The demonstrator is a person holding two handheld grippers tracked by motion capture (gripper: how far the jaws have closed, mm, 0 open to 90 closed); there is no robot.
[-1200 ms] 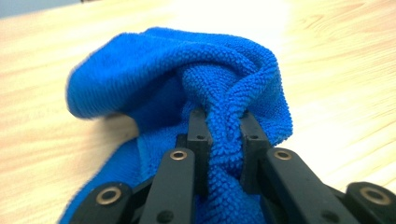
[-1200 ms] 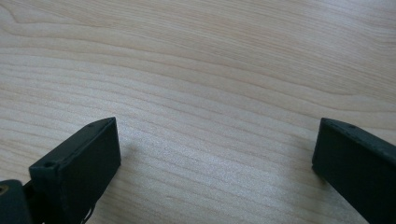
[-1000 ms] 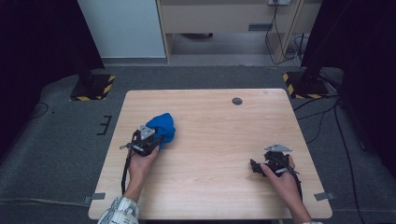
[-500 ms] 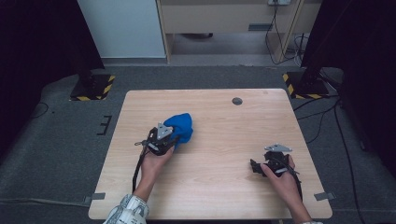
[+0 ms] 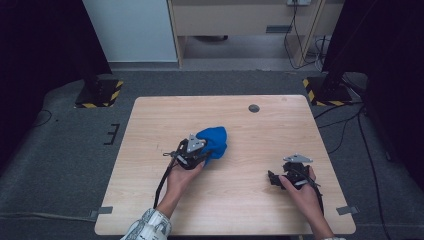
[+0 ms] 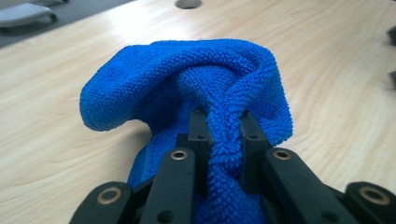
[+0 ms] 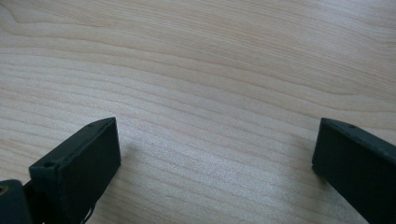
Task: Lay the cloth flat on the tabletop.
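Observation:
A bunched blue terry cloth [image 5: 214,142] lies near the middle of the wooden table [image 5: 260,135]. My left gripper [image 5: 200,154] is shut on a twisted fold of it; in the left gripper view the blue cloth [image 6: 196,79] runs pinched between the two black jaws of that gripper [image 6: 224,122] and bulges out ahead. My right gripper [image 5: 276,179] rests low over the table's right front, held by a hand, jaws pointing left. In the right gripper view its jaws [image 7: 217,140] stand wide apart over bare wood, nothing between them.
A round dark grommet [image 5: 254,108] sits in the tabletop near the far edge. Black stands with yellow-black striped bases [image 5: 100,93] flank the table on the grey floor, and cables trail at the right. A cabinet stands beyond the table.
My left gripper has carried the blue cloth rightward across the table, from the left part toward the middle. The right gripper has stayed where it was.

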